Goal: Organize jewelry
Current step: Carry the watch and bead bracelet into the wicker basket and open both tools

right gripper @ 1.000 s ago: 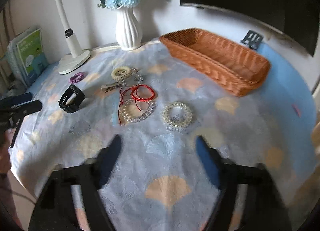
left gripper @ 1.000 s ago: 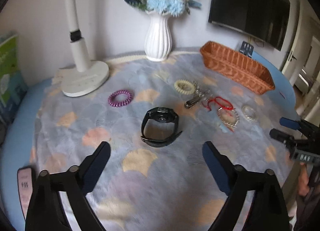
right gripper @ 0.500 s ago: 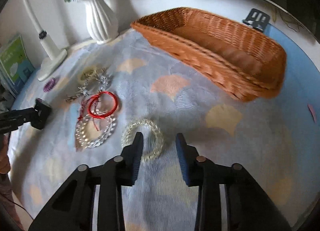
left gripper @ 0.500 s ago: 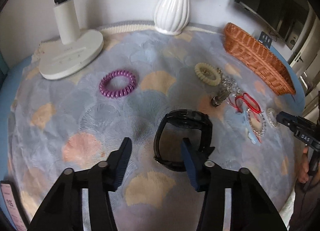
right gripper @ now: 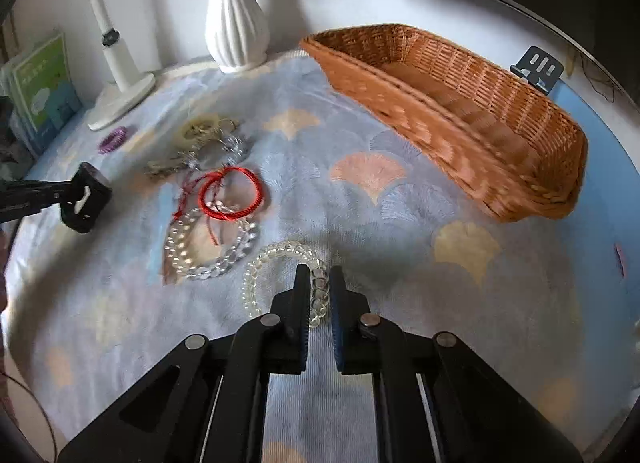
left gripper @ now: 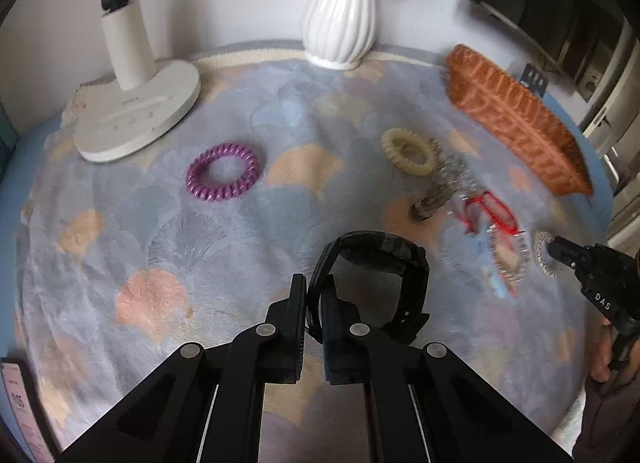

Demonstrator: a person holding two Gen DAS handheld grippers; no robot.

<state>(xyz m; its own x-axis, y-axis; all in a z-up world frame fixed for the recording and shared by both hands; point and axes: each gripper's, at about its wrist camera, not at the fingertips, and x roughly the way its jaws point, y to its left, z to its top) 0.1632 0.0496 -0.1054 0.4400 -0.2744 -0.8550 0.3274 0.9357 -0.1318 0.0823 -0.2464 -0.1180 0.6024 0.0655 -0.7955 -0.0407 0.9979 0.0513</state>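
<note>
I have the black smartwatch [left gripper: 380, 259] lying on the patterned cloth [left gripper: 160, 231], and the left gripper [left gripper: 314, 295] is closing on the near-left part of its strap, the pads pressing the band from both sides. The clear coil bracelet [right gripper: 280, 259] lies on the same cloth in the right wrist view, and the right gripper [right gripper: 319, 287] is closing on its near-right arc, the coil clamped between the two fingers. Just beside that bracelet to the left lies a clear bead bracelet [right gripper: 208, 251], with a red cord bracelet [right gripper: 232, 193] overlapping its far edge. Farther back I see a metal hair clip [right gripper: 168, 165], a silvery chain [right gripper: 232, 145] and a cream coil hair tie [right gripper: 200, 129] grouped together. A purple coil hair tie [left gripper: 222, 177] lies apart near the white lamp base [left gripper: 140, 115]. The wicker basket [right gripper: 500, 123] stands at the right, well apart from both grippers. A white ribbed vase [left gripper: 342, 23] stands at the back edge against the wall.
</note>
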